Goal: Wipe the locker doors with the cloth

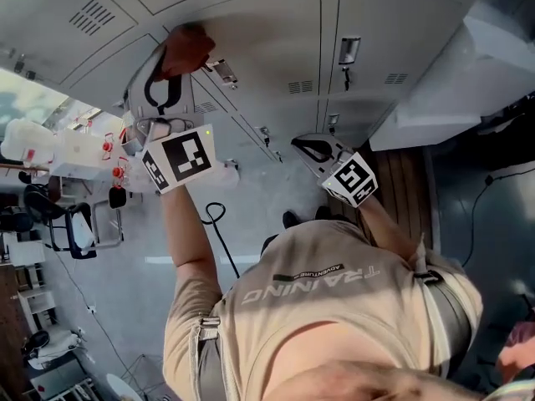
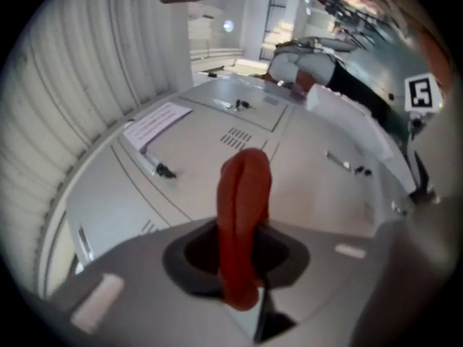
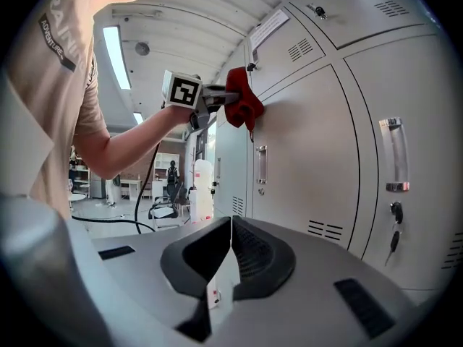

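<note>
Left hand-held gripper (image 2: 242,260): we are clamping the red cloth (image 2: 244,186) against a locker door (image 1: 267,36).
Right hand-held gripper (image 3: 230,257): we are holding it closed and empty.

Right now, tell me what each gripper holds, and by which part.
The left gripper is shut on the crumpled red cloth, pinching its bunched near end. The right gripper holds nothing; its jaws are together.

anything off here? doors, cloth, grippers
Nothing stands out. The left gripper is shut on the red cloth, held against a locker door. The doors look closed and undamaged. The right gripper is shut and empty, off the lockers. Only note: keys hang from one lock, lower right in the right gripper view.
</note>
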Tool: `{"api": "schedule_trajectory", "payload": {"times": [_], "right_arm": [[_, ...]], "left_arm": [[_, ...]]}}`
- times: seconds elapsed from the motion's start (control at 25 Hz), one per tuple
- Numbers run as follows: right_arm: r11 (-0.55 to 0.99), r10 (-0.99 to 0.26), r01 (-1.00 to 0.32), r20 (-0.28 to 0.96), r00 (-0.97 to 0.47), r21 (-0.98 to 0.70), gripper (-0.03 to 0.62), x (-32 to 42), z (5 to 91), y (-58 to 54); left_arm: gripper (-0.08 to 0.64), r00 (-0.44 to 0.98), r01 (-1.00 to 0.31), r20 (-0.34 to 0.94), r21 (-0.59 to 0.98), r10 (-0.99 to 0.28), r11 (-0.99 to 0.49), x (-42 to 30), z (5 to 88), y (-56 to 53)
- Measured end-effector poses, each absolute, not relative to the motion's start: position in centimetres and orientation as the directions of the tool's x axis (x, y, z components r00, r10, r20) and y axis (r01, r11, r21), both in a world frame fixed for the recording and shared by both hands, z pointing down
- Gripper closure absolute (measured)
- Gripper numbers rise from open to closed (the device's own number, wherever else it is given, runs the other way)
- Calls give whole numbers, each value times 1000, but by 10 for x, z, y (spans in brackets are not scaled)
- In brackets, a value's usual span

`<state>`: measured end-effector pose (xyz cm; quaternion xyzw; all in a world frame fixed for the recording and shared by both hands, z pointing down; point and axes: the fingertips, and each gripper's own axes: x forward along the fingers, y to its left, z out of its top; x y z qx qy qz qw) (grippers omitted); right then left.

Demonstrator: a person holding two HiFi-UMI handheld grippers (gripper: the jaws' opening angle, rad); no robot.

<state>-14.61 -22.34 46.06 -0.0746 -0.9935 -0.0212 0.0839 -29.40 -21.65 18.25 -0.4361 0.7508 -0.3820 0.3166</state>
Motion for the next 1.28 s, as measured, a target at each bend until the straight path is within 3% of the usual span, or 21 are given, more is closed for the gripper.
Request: {"api": "schedule_trajectory", "payload": {"times": [0.2, 0.36, 0.72, 1.28], "right_arm": [[992, 114, 122, 167, -979, 40, 575, -148, 457, -225], [997, 72, 76, 176, -982, 12, 575, -145, 465, -231], [999, 8, 0, 205, -979, -41, 575, -131, 482, -240], [998, 2, -12, 234, -972, -58, 575, -124, 498, -226]], "left_arm": [[485, -449, -178, -232, -923, -863, 341, -289, 146, -229], [485, -492, -72, -210, -957, -845, 280, -306, 152, -256], [485, -467, -69, -222, -956, -856, 285, -313, 188, -278], [485, -455, -266, 21, -957, -890, 114, -312, 332, -281]]}}
